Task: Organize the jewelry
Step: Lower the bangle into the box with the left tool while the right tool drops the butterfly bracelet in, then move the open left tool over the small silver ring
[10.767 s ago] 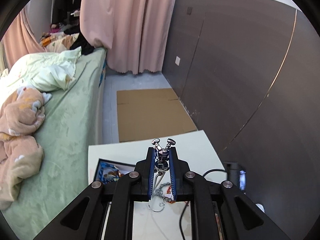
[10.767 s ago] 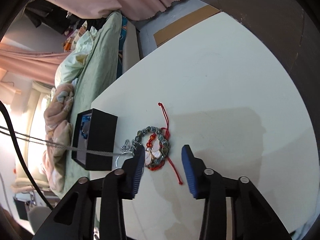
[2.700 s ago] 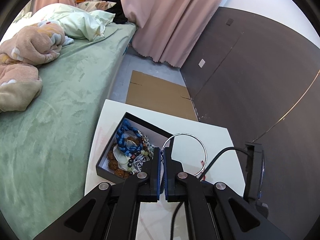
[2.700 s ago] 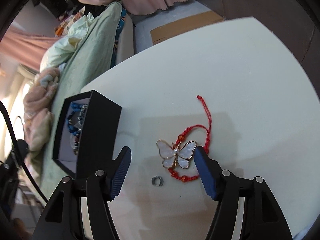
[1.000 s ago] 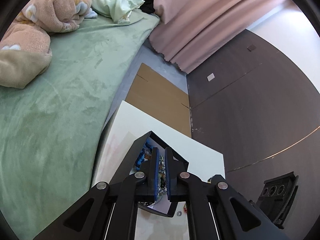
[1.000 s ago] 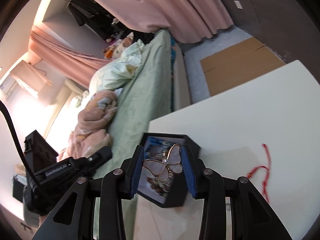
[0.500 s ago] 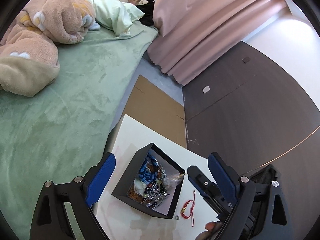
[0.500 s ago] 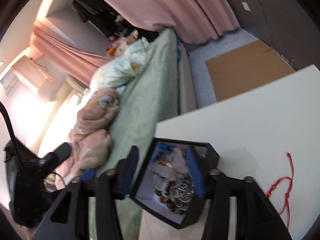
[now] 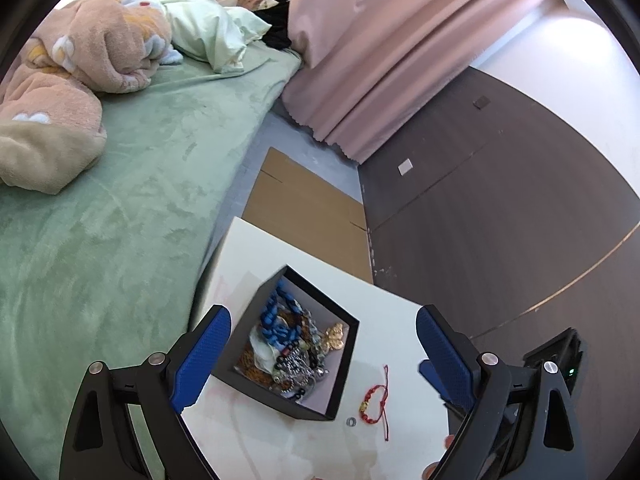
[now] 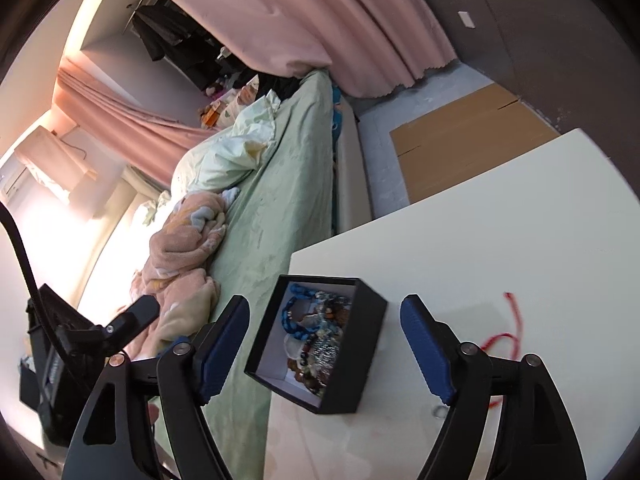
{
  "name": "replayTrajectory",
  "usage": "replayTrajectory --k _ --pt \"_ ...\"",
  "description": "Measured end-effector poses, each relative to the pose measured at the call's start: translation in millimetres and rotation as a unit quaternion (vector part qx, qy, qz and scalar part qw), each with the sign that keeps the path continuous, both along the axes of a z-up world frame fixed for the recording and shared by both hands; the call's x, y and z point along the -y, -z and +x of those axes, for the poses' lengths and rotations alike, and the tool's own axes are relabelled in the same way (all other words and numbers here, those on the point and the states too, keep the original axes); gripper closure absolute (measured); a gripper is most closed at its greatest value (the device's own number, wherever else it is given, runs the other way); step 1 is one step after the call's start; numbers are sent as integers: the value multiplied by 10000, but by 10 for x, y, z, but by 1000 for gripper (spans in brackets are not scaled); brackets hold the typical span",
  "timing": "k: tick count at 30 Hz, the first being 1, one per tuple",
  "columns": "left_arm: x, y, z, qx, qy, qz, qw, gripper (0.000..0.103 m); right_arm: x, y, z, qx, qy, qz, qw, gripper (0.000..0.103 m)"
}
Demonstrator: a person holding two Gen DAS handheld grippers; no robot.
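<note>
Left gripper [image 9: 320, 344] fingers apart and right gripper [image 10: 324, 336] fingers opening, both empty above the black box [image 9: 340, 364], which collects jewelry; red bracelet [image 9: 376, 396] remains on tabletop [image 9: 280, 440]

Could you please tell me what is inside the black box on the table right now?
The black box holds a tangled heap: blue beads, a gold butterfly piece and silvery and brown beaded pieces. Whatever lies beneath the heap is covered.
</note>
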State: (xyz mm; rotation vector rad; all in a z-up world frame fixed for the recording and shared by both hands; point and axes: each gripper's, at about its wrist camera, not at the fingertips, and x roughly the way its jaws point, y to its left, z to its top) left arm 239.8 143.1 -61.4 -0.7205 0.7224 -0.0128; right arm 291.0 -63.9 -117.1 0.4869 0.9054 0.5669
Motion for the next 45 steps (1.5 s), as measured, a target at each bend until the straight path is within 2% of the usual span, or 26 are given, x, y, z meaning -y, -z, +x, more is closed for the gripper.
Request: replayTrajectory --k 3,8,13,20,25,27,33,41,45 --pt "128 10 0 -47 141 131 9998 9 186 -17 -59 -35 104 -38 9999 19" --pt "384 45 -15 -172 403 367 9984 9 480 40 -112 -345 216 -116 9991 19" --pt "644 100 -34 -300 647 695 9950 9 740 40 -212 -380 266 87 9989 19" --pt "973 239 -92 -470 1026 993 9886 9 987 90 -331 -491 461 -162 9976 19" --pt "1231 319 -130 -547 1370 1348 9798 18 1149 89 -400 -501 591 -458 9959 19" --pt "1323 368 -135 -593 1479 1476 9761 26 1222 114 -416 -560 638 -478 9952 19" --pt "1532 545 -100 -745 1747 1764 9658 42 1394 132 -455 -605 776 -535 9937 19" --pt "1799 753 -39 -817 2146 2256 9468 63 1485 175 -436 -678 805 -758 9916 19" --pt "1830 857 6 -867 2185 2344 9433 67 1481 255 -398 -788 745 -938 9897 20"
